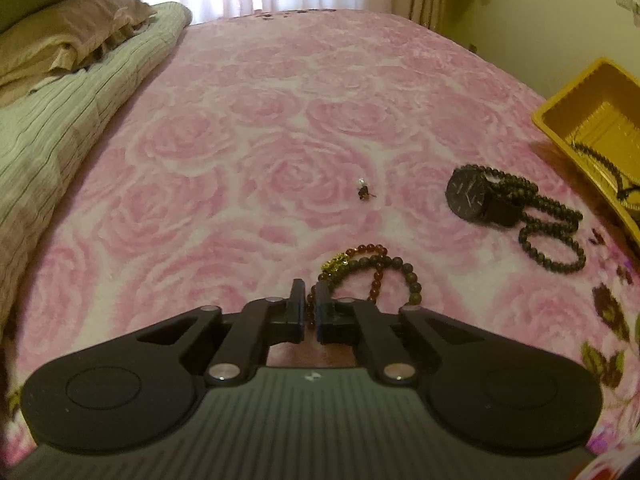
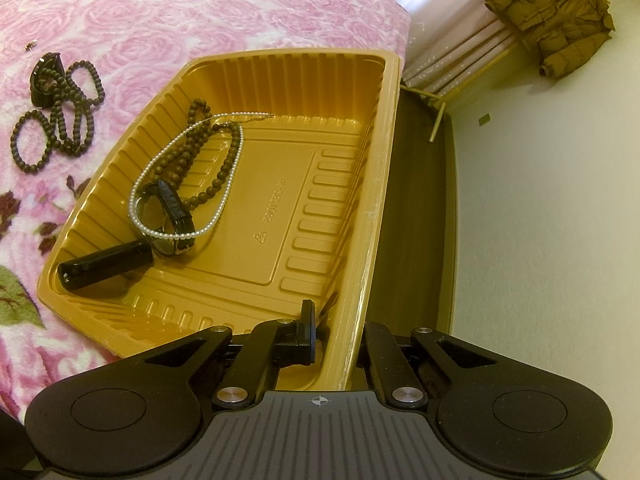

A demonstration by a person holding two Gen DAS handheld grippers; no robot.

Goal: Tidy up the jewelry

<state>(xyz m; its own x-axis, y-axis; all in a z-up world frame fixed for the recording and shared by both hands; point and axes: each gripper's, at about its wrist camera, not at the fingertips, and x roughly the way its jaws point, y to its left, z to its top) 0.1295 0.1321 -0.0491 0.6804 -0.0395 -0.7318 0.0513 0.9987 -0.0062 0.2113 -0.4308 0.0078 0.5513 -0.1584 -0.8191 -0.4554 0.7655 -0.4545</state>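
My left gripper [image 1: 310, 300] is low over the pink rose bedspread, shut on the near side of a red-brown bead bracelet [image 1: 366, 249] with a gold charm [image 1: 335, 265]. An olive bead bracelet [image 1: 414, 284] overlaps it. Further off lie a small earring [image 1: 363, 192], a black watch [image 1: 466, 196] and a dark bead strand [image 1: 560, 236]. My right gripper [image 2: 332, 320] is shut on the near rim of the yellow tray [image 2: 394, 140], one finger inside and the other hidden behind the wall. In the tray lie a pearl necklace [image 2: 176, 237], brown beads [image 2: 218, 182], a black-strapped watch [image 2: 168, 204] and a black case [image 2: 104, 265].
A folded green quilt [image 1: 60, 120] and pillows lie at the bed's left side. The tray sits at the bed's right edge, beside a dark wooden frame [image 2: 420, 220] and pale floor. A brown jacket [image 2: 556, 28] hangs by the curtain.
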